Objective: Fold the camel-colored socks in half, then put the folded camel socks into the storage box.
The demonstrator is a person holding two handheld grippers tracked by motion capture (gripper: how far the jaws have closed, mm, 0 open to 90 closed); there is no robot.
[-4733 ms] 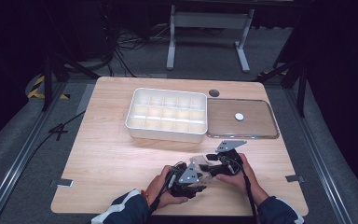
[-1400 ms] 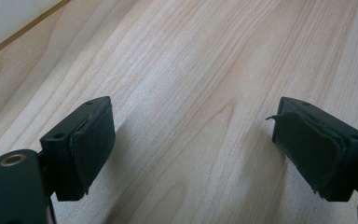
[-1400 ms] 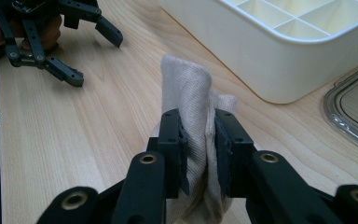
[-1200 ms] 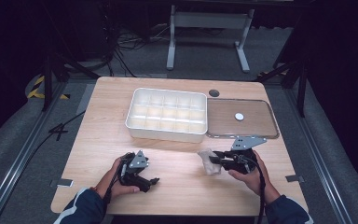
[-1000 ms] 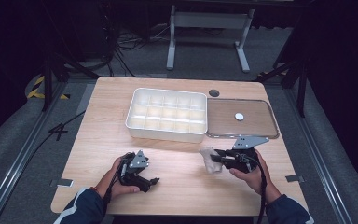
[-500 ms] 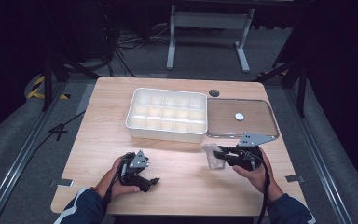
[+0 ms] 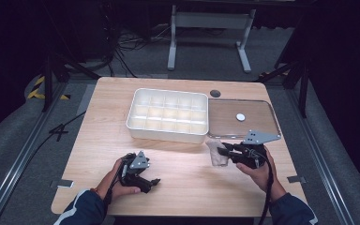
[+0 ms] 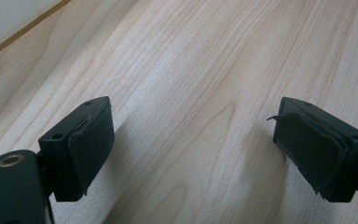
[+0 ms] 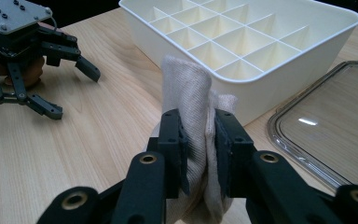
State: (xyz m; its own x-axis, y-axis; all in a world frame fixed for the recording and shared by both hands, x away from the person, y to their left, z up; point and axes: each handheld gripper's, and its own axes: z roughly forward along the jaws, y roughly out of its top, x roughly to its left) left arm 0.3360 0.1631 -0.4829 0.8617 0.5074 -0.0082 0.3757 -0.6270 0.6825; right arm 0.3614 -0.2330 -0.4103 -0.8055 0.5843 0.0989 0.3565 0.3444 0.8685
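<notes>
A bunched beige cloth (image 9: 191,93) is pinched between the black jaws of my right gripper (image 9: 197,140), which is shut on it. From above, the cloth (image 7: 217,153) hangs at the tip of that gripper (image 7: 222,151), just in front of the white divided box (image 7: 168,115) and left of the clear lid (image 7: 242,118). My left gripper (image 7: 153,182) rests on the table near the front left edge, held in a hand. Its jaws stand wide open (image 8: 191,140) over bare wood with nothing between them.
The white box has several small compartments (image 9: 242,42), all bare. A clear lid with a white knob (image 7: 240,116) lies flat to its right. The wooden table (image 7: 103,131) has a dark round hole (image 7: 215,93) at the back. Cables and a metal stand lie beyond.
My right gripper has carried the cloth a little up and to the right, closer to the box and lid. The left gripper has stayed where it was.
</notes>
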